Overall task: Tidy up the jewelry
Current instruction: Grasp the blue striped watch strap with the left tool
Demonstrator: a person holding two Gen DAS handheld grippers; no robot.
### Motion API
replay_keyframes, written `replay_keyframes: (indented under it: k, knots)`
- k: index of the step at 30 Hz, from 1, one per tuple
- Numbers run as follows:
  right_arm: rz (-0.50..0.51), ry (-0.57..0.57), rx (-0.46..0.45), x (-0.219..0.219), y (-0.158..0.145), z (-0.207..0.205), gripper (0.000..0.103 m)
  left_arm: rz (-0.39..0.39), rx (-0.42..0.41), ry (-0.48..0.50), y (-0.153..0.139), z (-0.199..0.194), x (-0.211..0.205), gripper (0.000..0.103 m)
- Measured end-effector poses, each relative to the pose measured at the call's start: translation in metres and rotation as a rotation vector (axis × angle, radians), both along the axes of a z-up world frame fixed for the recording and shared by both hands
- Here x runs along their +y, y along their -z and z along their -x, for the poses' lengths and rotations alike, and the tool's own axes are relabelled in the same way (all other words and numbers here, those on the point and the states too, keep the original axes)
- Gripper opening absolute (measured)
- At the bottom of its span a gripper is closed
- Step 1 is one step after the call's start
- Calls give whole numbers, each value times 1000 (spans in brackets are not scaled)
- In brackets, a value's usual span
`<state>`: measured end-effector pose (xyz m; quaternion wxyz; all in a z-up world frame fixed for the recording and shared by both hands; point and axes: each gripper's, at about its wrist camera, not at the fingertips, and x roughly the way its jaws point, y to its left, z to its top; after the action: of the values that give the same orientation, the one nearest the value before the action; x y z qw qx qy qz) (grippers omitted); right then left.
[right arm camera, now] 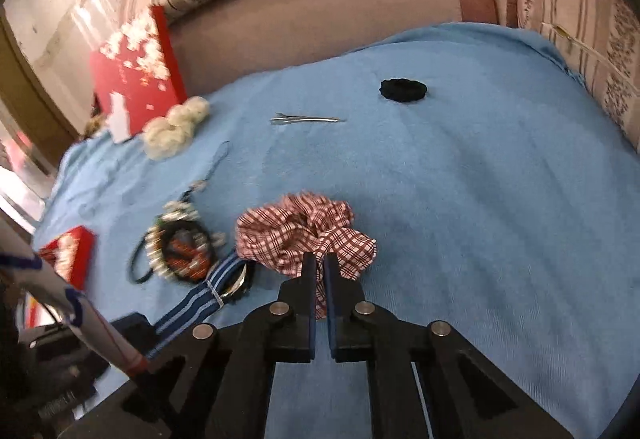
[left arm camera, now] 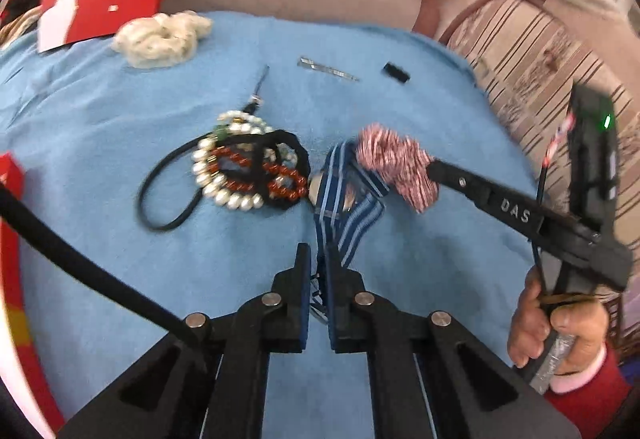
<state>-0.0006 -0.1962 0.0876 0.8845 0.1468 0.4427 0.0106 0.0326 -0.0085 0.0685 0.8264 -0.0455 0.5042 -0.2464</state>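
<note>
My left gripper (left arm camera: 316, 263) is pinched shut on a blue striped watch strap (left arm camera: 344, 215), and my right gripper (right arm camera: 319, 271) is clamped on the edge of a red checked scrunchie (right arm camera: 304, 231). Beyond them on the blue cloth (right arm camera: 480, 199) lies a tangle of pearl and red bead bracelets (left arm camera: 240, 171), then a silver hair clip (right arm camera: 306, 119) and a black scrunchie (right arm camera: 403, 90).

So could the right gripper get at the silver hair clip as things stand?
Probably not right away: the right gripper is shut on the checked scrunchie. Otherwise the hair clip lies alone on the blue cloth, with nothing between.
</note>
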Motion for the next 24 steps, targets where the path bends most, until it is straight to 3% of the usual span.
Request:
replay_keyframes:
  k: [1, 5, 10, 13, 14, 15, 17, 22, 24]
  knots:
    - [-20, -6, -2, 0, -4, 11, 5, 17, 2, -11, -7, 11, 13, 0]
    - [-97, -37, 7, 8, -11, 56, 5, 40, 24, -56, -16, 47, 48, 0]
    - [-112, -53, 46, 19, -1, 106, 5, -41, 37, -111, -11, 87, 82, 0]
    - [-87, -47, 52, 22, 6, 124, 5, -80, 17, -104, -17, 94, 80, 3]
    - [-86, -44, 56, 23, 8, 128, 5, -97, -4, -93, -20, 93, 74, 14]
    - [-84, -41, 57, 22, 8, 131, 5, -110, -30, -77, -23, 90, 66, 33]
    - [-77, -30, 51, 21, 7, 137, 5, -133, -79, -59, -28, 88, 50, 54]
    - [-64, -6, 30, 11, 2, 146, 18, -259, -190, 88, -20, 63, -21, 54]
    - [-70, 6, 29, 5, 3, 148, 20, -306, -195, 130, -8, 53, -44, 54]
